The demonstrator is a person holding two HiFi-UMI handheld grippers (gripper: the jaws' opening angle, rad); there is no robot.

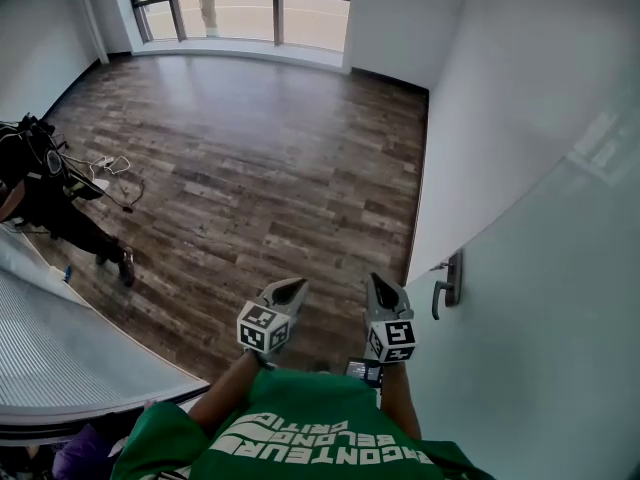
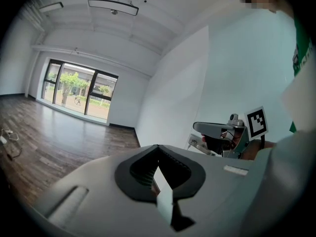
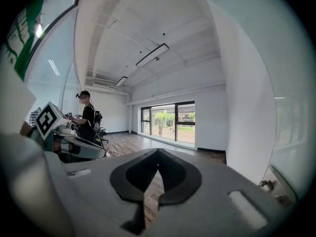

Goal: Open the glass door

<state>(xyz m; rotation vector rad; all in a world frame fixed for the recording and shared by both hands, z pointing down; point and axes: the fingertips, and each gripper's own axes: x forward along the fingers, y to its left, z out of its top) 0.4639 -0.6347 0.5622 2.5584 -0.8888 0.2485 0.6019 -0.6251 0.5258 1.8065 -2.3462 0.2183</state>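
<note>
In the head view I am holding my left gripper (image 1: pixel 288 290) and right gripper (image 1: pixel 380 290) side by side at the bottom centre. Both are pointing ahead and both are clenched on nothing, I judge because neither is touching the handle (image 1: pixel 447 286), which is sitting just right of the right gripper. The glass door (image 1: pixel 540 358) is filling the lower right of the frame, with its handle edge nearest me. Bare wooden floor (image 1: pixel 250 168) is lying open ahead; that would suit a leaf swung aside, or a closed leaf I am standing alongside, and I cannot tell which. My green shirt (image 1: pixel 300 438) is showing white print, upside down from here, reading roughly "ACONTEUR" and "BELONG", with another line unclear. The marker cubes (image 1: pixel 263 328) are carrying only black-and-white squares. In the left gripper view my jaws are meeting at their tips with nothing between them, and the right gripper is hanging at middle right before the pale door. In the right gripper view the jaws are likewise pressing together, empty. The handle is peeking in at the lower right edge, a person (image 3: pixel 88 115) is standing at middle left, and a window (image 3: pixel 168 120) is glowing at centre.
</note>
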